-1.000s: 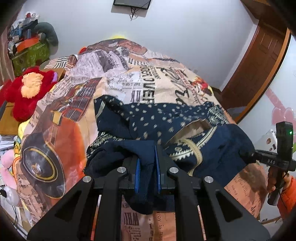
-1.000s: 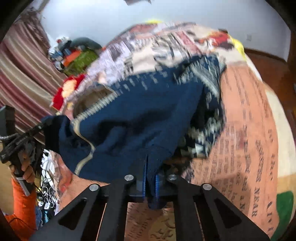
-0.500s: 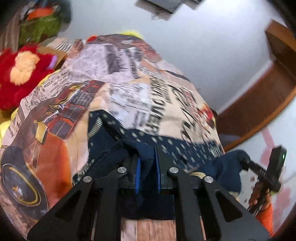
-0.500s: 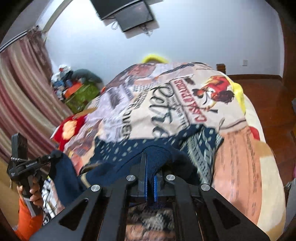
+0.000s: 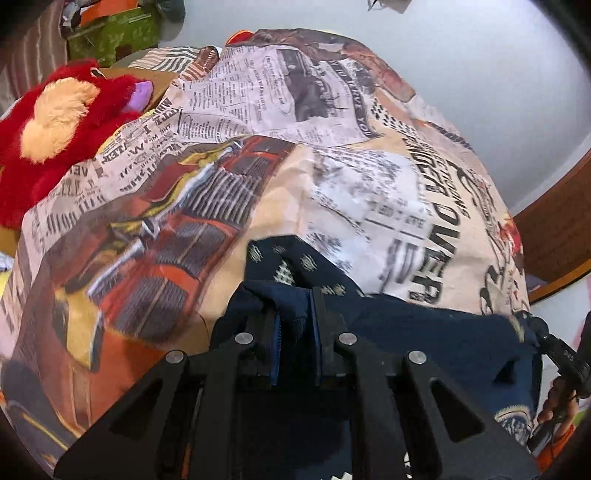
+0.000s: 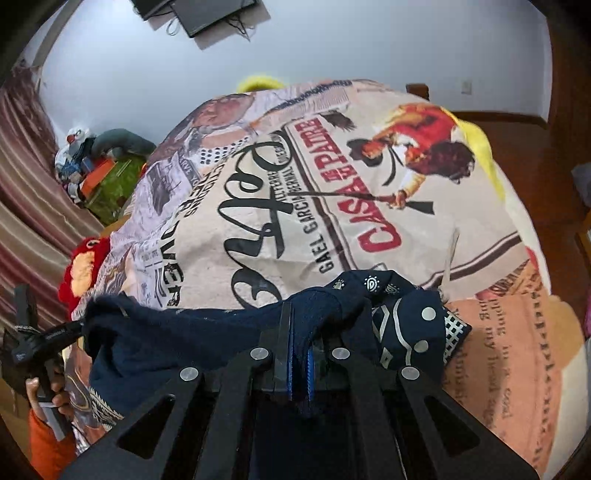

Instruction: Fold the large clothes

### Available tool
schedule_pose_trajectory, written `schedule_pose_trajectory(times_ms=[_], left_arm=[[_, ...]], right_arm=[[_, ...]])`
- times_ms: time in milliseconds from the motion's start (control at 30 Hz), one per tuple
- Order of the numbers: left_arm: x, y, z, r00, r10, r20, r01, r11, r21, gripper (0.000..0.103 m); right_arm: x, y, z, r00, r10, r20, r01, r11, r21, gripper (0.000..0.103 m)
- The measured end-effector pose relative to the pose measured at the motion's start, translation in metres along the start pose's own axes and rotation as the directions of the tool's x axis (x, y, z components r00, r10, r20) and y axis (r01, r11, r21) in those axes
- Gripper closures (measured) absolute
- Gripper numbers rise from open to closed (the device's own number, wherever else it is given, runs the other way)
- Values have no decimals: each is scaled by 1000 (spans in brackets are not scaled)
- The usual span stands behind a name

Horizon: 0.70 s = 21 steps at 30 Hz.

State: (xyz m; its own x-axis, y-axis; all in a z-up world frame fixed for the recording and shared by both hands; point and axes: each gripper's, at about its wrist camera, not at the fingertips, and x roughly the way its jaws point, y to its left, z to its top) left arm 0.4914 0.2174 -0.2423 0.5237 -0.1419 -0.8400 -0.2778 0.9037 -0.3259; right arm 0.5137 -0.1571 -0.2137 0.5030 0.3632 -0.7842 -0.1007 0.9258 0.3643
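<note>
Since a second ago, we have dragged the navy sweater [image 5: 424, 332] toward the near edge of the bed, leaving most of the printed bedspread [image 5: 332, 166] bare. It hangs stretched between us: our left gripper [image 5: 295, 314] pinches one bunched corner, our right gripper [image 6: 301, 354] clamps another fold tight. Beside the bed lies a red plush toy [image 5: 48, 122].

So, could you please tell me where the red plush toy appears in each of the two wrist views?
Left wrist view: the red plush toy fills the upper left, beside the printed bedspread.
Right wrist view: it peeks out at the left edge, mostly hidden behind the bedspread.
Shared landmark: the green box behind it.
</note>
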Motion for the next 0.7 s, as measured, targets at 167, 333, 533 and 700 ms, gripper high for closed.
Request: schedule_pose_trajectory(times_ms=[167,333,533,700], left_arm=[[3,1,5,1000,10,-18,-10,1000,20,85],[-23,-11,6,1000,23,-6,-22,995,100,84],[-50,-18,12,999,9,-43,-2,989,149,81],[-67,-8,15,995,97,28,-100,983,153,30]], right_arm=[[-3,-2,4,999,27,-22,-27,999,-19,101],[-21,4,9,997,38,-64,-41,998,-49,100],[-47,10,10,998,6,-69,-12,996,-94,100],[-59,1,10,996,14,-85,-18,999,-48,100]])
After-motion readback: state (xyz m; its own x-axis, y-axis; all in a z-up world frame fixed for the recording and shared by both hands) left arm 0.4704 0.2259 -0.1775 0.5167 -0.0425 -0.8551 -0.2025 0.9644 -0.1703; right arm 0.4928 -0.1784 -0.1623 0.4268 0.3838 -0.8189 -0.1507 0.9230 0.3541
